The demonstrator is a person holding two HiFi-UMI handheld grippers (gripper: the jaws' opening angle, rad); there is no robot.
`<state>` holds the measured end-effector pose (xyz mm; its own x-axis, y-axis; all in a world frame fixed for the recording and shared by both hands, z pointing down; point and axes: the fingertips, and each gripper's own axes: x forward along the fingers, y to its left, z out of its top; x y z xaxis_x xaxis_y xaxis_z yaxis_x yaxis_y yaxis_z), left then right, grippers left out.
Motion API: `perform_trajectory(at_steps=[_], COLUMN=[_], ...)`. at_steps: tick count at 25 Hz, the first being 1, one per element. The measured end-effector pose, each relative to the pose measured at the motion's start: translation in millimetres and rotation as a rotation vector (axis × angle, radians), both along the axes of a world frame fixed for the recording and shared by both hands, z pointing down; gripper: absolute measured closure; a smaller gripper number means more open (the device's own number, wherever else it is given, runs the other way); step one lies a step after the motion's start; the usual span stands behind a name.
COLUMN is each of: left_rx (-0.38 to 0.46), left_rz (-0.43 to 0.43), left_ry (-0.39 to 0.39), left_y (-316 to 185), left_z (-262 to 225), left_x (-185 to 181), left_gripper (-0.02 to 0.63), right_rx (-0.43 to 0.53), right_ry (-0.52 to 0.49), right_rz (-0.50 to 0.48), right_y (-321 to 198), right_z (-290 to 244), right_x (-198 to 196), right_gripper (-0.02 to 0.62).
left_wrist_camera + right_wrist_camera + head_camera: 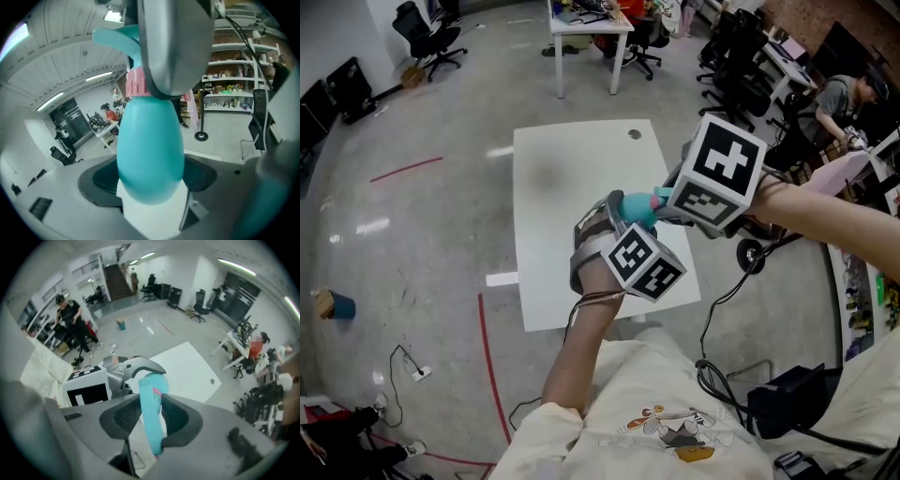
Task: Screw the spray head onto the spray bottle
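A teal spray bottle [635,212] is held in the air above the white table [562,206]. My left gripper [617,223] is shut on the bottle's rounded body [150,145], which fills the gap between its jaws. A pink collar [137,85] sits at the bottle's neck, with the teal spray head [115,38] on top. My right gripper [671,201] comes in from the right and is shut on the spray head [153,413]. In the right gripper view the head runs lengthwise between the pads, and the left gripper's marker cube [90,389] lies just beyond it.
The table has a small round hole [635,134] near its far edge. A second white table [586,28] and office chairs [427,33] stand farther back. Desks with a seated person [844,103] line the right side. Cables and a black box [787,398] lie at my feet.
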<state>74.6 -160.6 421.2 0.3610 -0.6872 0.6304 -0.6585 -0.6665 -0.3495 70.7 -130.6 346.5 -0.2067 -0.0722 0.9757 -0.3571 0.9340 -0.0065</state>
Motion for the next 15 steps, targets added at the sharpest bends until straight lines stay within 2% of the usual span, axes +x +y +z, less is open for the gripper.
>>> perform_trajectory(at_steps=[2,9,11,15], left_rx=[0.004,0.017,0.005,-0.042], left_rz=[-0.004,-0.009,0.001,0.045], left_ry=[-0.012,-0.04,-0.027,0.054], left_y=[-1,-1,0,4], left_z=[2,5,7,9], left_x=[0,1,3,10], left_gripper=[0.221,0.221,0.221,0.221], right_rx=[-0.013,-0.094,-0.1,-0.053], right_ry=[-0.048,-0.142,-0.142,-0.098], right_rz=[0.102,0.317,0.327,0.246], right_y=[-2,-3,-3,-6], right_z=[1,5,6,7], right_x=[2,6,7,8], right_gripper=[0.465,0.465,0.464,0.451])
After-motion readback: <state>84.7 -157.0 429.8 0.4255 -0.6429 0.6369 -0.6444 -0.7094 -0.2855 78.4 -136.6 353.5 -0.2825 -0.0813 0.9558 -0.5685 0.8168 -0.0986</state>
